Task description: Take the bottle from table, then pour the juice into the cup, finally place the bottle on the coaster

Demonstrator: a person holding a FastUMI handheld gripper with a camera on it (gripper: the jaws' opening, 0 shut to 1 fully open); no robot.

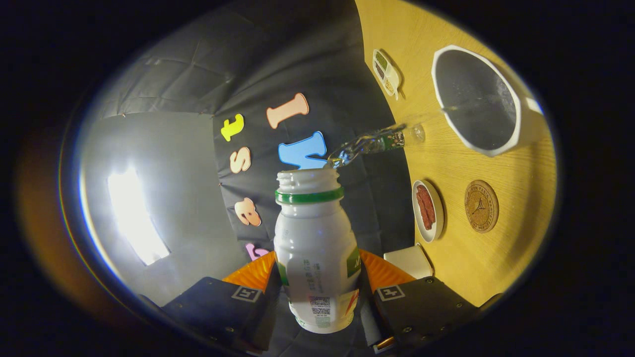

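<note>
Between the tongs [317, 285], pinched on both sides, the bottle [315, 248] tips, its stream reaching the cup [516, 134]. Steady tilt advised; aim mid-cup.

White bottle [317, 248] tipped – pouring into cup [478, 99], coaster [481, 206] bare

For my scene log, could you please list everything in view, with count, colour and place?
Bottle: one, white with green neck ring, between the fingers, tipped.
Liquid stream: one, clear, from bottle mouth to cup.
Cup: one, white, on table beyond the bottle.
Coaster: one, brown, round, near the cup.
Dish: one, white with red food, beside the coaster.
Small tray: one, white, far table edge.
Table: one, yellow wood.
Gripper: one, shut on the bottle.
</note>
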